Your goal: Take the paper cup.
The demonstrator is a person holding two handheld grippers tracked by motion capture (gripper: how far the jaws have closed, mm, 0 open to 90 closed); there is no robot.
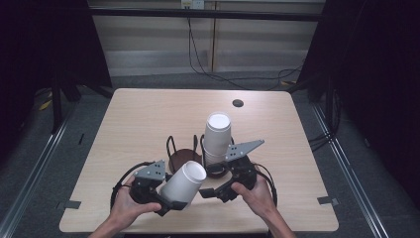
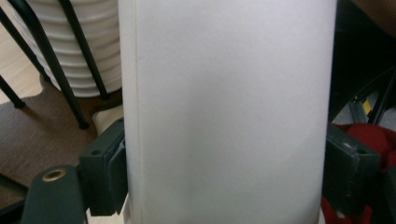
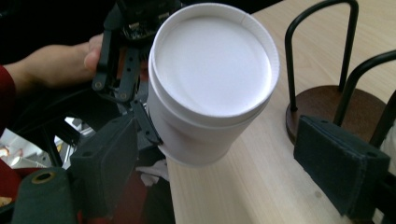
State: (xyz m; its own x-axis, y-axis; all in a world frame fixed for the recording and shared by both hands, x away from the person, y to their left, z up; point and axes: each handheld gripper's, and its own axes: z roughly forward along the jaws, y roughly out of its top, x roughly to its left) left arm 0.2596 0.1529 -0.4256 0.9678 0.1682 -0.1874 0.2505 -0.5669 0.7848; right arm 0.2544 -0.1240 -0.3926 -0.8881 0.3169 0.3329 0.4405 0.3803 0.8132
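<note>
While our left gripper (image 1: 166, 201) clamps its jaws on the sides of a white paper cup (image 1: 183, 185), the cup sits tilted above the near table (image 1: 138, 119) edge, mouth toward the stack of cups (image 1: 218, 136) in the wire holder (image 1: 179, 157). Our right gripper (image 3: 224, 172) stands open just beside that cup, not touching it.

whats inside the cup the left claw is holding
Nothing shows inside the white cup: its bare white bottom is in plain sight. The cup's outer base, between the left claw's pads, is hidden.
</note>
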